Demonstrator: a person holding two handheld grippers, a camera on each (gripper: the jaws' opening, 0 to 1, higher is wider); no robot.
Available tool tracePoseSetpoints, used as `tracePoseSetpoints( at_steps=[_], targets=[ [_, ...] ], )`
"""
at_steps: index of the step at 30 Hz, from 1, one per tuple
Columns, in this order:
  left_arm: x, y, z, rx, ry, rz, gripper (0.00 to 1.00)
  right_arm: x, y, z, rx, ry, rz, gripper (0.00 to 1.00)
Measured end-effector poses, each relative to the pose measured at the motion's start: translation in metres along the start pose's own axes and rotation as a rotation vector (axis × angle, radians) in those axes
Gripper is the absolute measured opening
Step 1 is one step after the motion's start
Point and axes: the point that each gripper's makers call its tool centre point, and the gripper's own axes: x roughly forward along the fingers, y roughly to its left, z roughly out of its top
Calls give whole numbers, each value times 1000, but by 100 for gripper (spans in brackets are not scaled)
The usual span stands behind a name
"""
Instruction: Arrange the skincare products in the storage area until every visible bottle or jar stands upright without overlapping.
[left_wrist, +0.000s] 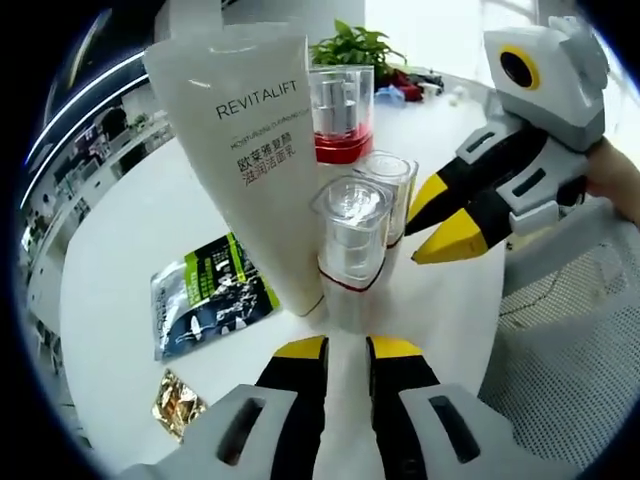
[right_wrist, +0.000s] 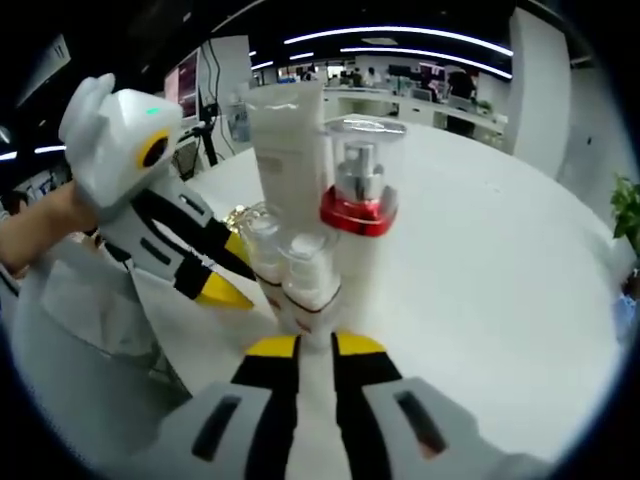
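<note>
White table (left_wrist: 130, 250) is holding a tube (left_wrist: 255, 150) and three clear-capped bottles (left_wrist: 352, 240) standing upright. Left gripper (left_wrist: 345, 350) is sitting with jaws slightly apart near them, right gripper (right_wrist: 303, 348) too.

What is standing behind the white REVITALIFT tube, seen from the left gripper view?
Behind the white REVITALIFT tube stands a bottle with a red collar and clear cap, partly covered by the tube. A green plant is farther back. The bottle's lower body is hidden.

One tube (left_wrist: 250, 150), three pump bottles (left_wrist: 352, 250), two sachets (left_wrist: 210, 295).
</note>
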Motion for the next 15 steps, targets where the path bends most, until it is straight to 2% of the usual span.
tracePoseSetpoints(
  at_steps=[7, 15],
  targets=[
    [-16, 1, -1, 3, -1, 4, 22, -6, 0, 4, 3, -12, 2, 17],
    [-43, 16, 3, -24, -44, 49, 33, -17, 1, 7, 11, -25, 3, 25]
  ],
)
